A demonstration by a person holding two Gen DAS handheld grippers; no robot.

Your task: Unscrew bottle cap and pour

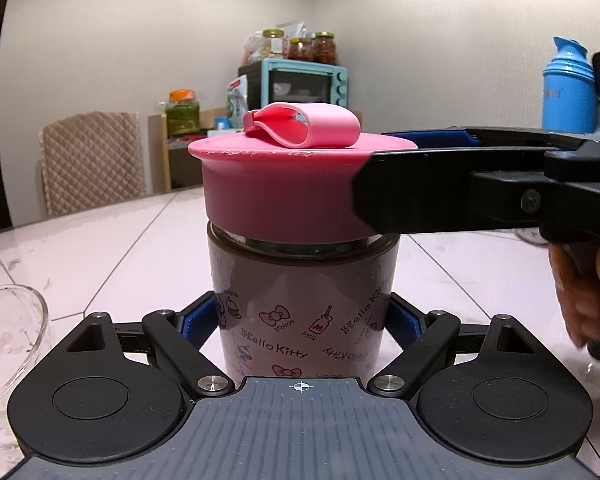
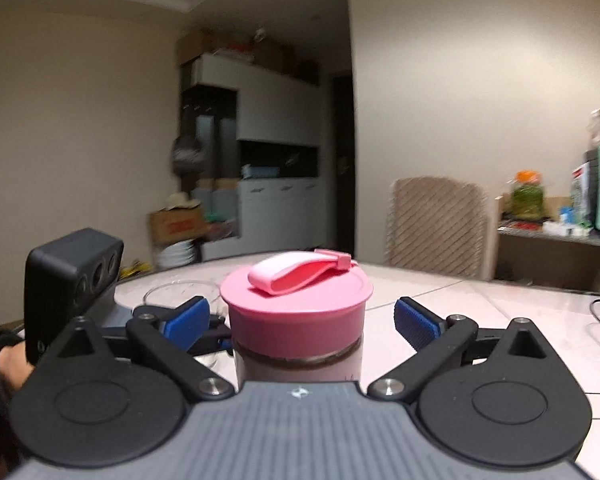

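A Hello Kitty bottle (image 1: pixel 300 304) stands upright on the white table. It has a wide pink cap (image 1: pixel 284 196) with a pink loop strap (image 1: pixel 300 124). My left gripper (image 1: pixel 303 320) is shut on the bottle's body, blue pads on both sides. In the right wrist view the cap (image 2: pixel 296 312) sits between the blue pads of my right gripper (image 2: pixel 300 320), which is open, with a gap on each side. In the left wrist view the right gripper's black fingers (image 1: pixel 439 200) reach in from the right at cap height.
A clear glass bowl (image 1: pixel 4 344) stands on the table at the left, also behind the bottle in the right wrist view (image 2: pixel 180 292). A blue bottle (image 1: pixel 567 88) is at the right. A chair (image 1: pixel 92 160) and a shelf with a teal oven (image 1: pixel 300 80) are beyond the table.
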